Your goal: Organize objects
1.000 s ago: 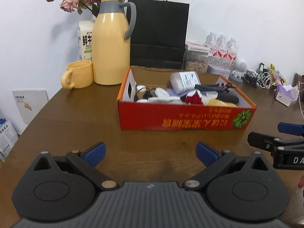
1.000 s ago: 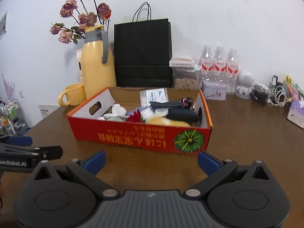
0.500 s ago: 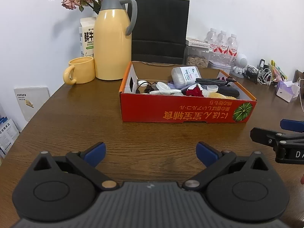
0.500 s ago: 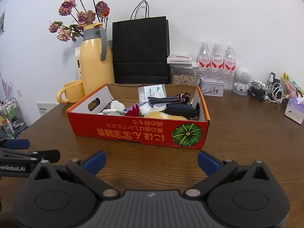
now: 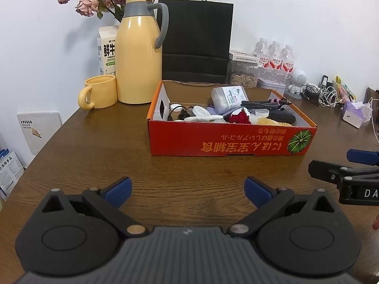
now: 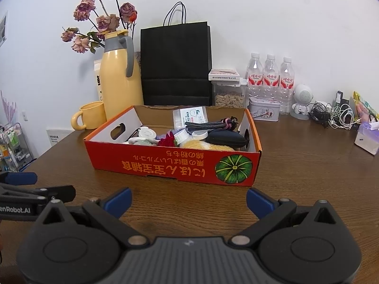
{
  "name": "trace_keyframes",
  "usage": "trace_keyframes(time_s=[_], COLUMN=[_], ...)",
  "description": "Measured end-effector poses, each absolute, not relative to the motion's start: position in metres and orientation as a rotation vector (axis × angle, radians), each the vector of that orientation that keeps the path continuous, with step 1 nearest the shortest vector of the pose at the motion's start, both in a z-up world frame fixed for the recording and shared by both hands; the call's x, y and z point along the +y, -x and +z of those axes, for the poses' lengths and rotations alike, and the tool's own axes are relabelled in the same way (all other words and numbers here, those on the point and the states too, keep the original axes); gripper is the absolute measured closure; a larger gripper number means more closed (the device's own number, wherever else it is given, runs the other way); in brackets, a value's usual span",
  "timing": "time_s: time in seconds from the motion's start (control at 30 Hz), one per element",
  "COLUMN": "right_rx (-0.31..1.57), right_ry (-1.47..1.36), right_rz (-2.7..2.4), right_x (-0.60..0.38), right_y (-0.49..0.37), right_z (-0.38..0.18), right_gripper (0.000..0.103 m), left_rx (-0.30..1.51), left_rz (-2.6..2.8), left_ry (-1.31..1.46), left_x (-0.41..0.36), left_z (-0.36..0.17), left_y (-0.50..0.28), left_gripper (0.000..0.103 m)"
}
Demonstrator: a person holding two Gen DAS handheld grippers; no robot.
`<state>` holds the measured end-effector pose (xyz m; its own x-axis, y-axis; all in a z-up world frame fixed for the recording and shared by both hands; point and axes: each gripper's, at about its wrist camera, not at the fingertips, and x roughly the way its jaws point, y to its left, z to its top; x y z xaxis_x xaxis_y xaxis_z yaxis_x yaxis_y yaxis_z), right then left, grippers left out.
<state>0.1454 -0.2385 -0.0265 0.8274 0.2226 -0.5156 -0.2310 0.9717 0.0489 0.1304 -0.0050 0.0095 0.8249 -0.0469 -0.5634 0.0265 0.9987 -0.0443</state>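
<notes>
Guessing the red box (image 6: pixel 173 165) is light, floppy cardboard; grab its side walls. Left gripper (image 5: pixel 187 189) and right gripper (image 6: pixel 188 200) both spread, empty.

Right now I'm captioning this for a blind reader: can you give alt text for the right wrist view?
An open right gripper hovers over a brown table, facing a red cardboard box full of small items. Behind the box stand a yellow thermos, a yellow mug, a black paper bag and water bottles.
</notes>
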Motion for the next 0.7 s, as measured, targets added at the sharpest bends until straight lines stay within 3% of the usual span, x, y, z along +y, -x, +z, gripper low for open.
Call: trace_keyframes(time_s=[0.7], right_rx=[0.545], right_ry=[0.016], right_rz=[0.243], right_x=[-0.2386], right_y=[-0.1453], right_z=[-0.0247], right_gripper=[0.0], left_rx=[0.573], left_rz=[-0.043], left_ry=[0.024], left_x=[-0.0066], left_z=[0.0146], left_y=[-0.126], left_gripper=[0.0])
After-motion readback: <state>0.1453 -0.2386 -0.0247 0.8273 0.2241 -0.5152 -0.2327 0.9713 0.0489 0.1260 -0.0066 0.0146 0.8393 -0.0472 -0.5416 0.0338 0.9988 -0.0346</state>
